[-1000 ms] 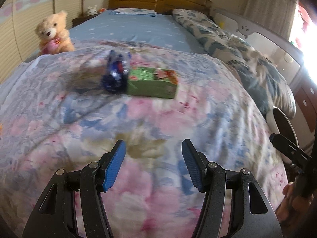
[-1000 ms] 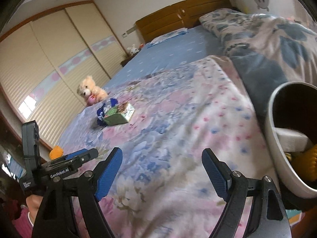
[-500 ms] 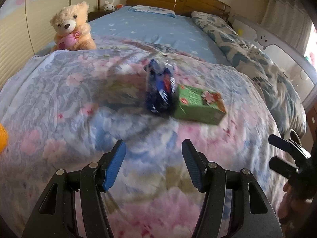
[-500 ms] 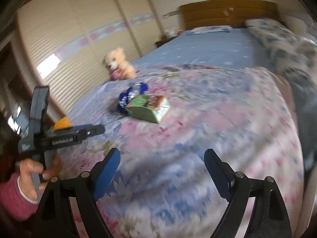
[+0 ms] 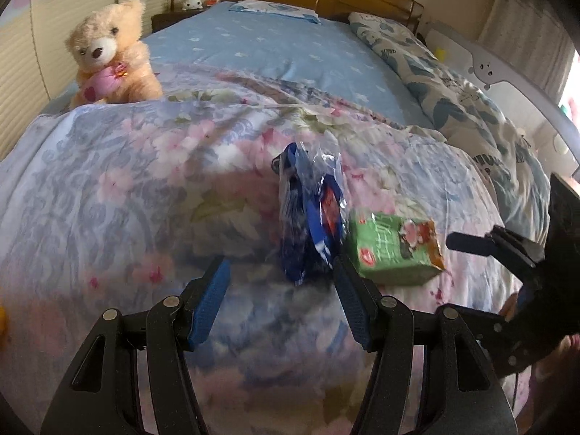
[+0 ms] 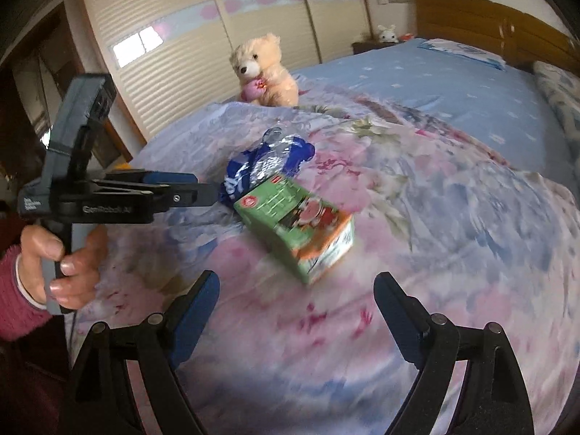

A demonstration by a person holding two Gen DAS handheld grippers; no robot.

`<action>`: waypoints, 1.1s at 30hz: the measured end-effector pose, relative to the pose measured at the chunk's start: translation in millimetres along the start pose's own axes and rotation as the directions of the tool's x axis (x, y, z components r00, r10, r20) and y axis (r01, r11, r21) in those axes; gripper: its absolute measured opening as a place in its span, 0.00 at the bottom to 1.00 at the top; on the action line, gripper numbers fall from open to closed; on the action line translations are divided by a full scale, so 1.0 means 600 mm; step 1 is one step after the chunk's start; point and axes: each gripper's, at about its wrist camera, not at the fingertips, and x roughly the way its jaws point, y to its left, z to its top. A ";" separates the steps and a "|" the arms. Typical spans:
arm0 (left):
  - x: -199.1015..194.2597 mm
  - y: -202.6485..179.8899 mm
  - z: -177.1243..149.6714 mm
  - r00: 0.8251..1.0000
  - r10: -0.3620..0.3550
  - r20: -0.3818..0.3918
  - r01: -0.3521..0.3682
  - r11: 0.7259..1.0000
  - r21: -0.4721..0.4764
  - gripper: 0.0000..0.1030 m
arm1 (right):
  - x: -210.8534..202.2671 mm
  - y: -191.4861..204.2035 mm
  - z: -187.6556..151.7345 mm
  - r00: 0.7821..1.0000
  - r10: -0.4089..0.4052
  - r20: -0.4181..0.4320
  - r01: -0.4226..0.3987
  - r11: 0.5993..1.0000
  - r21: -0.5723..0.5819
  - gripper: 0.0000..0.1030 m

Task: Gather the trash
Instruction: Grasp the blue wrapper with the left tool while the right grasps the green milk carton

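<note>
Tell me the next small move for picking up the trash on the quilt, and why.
Probably ease the left gripper forward around the blue wrapper: the wrapper lies just past its open, empty jaws, beside the green carton. The right gripper, jaws just widened and empty, already faces that carton.

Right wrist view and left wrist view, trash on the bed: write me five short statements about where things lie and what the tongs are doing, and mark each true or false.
1. The green carton lies on the floral quilt. True.
2. The right tongs are shut on the carton. False: they stand open and empty, short of it.
3. The blue plastic wrapper lies right beside the carton. True.
4. The teddy bear sits between the wrapper and the carton. False: it sits further back, beyond the quilt's edge.
5. The left tongs hold the wrapper. False: they are open, with the wrapper just ahead of the tips.
</note>
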 end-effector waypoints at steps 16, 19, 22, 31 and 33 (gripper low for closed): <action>0.023 -0.023 0.007 0.998 -0.064 -0.021 0.065 0.997 0.046 0.17 | 0.059 0.000 0.035 0.998 -0.018 -0.063 0.015 0.999 -0.049 0.57; 0.006 -0.028 -0.003 0.997 -0.074 -0.006 0.074 0.996 0.048 0.16 | 0.038 0.001 0.012 0.998 -0.037 -0.049 0.037 0.999 -0.002 0.55; -0.015 -0.039 -0.020 0.996 -0.094 0.004 0.094 0.994 0.048 0.16 | 0.009 -0.001 -0.014 0.997 -0.069 -0.032 0.070 0.996 0.054 0.55; -0.059 -0.105 -0.094 0.986 -0.168 -0.020 0.169 0.982 0.082 0.16 | -0.120 -0.006 -0.126 0.969 -0.246 0.024 0.230 0.930 0.286 0.54; -0.066 -0.122 -0.111 0.983 -0.183 -0.029 0.185 0.978 0.099 0.16 | -0.140 -0.007 -0.148 0.957 -0.289 0.023 0.266 0.905 0.331 0.54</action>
